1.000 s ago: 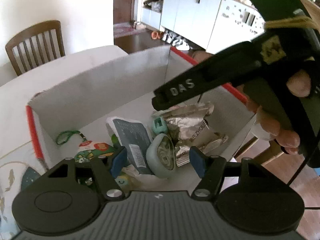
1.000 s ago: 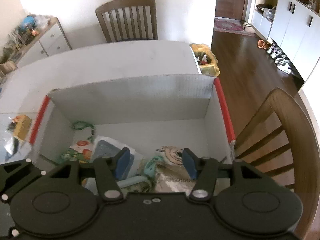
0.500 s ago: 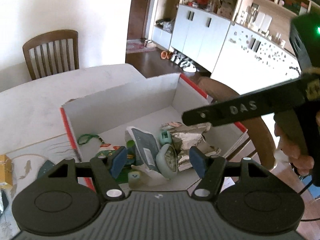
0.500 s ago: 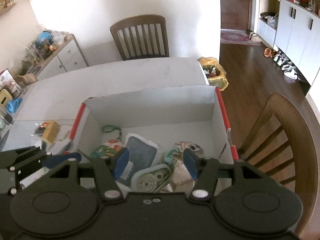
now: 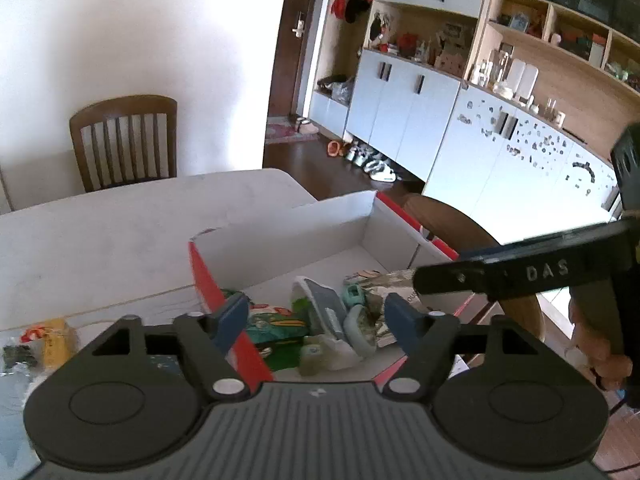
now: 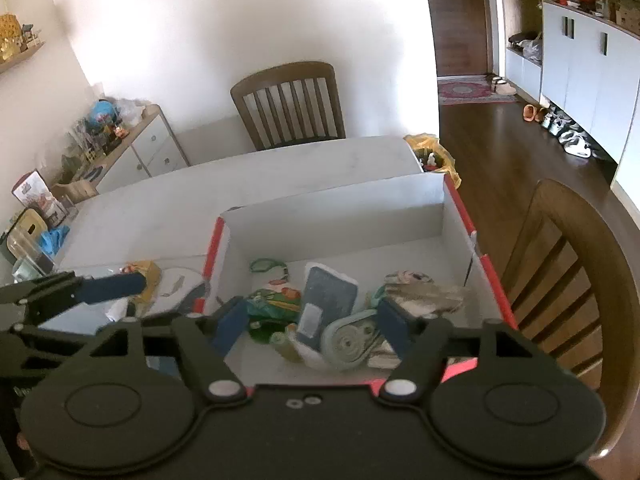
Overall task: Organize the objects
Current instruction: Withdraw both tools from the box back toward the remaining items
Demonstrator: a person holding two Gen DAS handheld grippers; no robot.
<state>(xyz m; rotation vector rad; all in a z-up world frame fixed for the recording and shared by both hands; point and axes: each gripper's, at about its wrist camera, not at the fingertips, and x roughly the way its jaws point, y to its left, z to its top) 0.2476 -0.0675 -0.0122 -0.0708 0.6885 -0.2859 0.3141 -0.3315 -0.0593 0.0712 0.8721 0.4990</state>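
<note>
Box half free, half cluttered

The box (image 6: 340, 200) floor lies bare toward frame top; piled items (image 6: 332, 312) crowd its lower half, chair (image 6: 568, 280) flanking right.

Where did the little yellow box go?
The yellow box sits on the white table, outside the cardboard box just past its left red-edged wall. In the right wrist view it lies beside the left gripper.

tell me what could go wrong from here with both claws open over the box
1. The white cardboard box with red edges sits near the white table's edge, beside the brown wooden chair; a nudge could push it off.
2. The left claw and right claw are close together and may collide.
</note>
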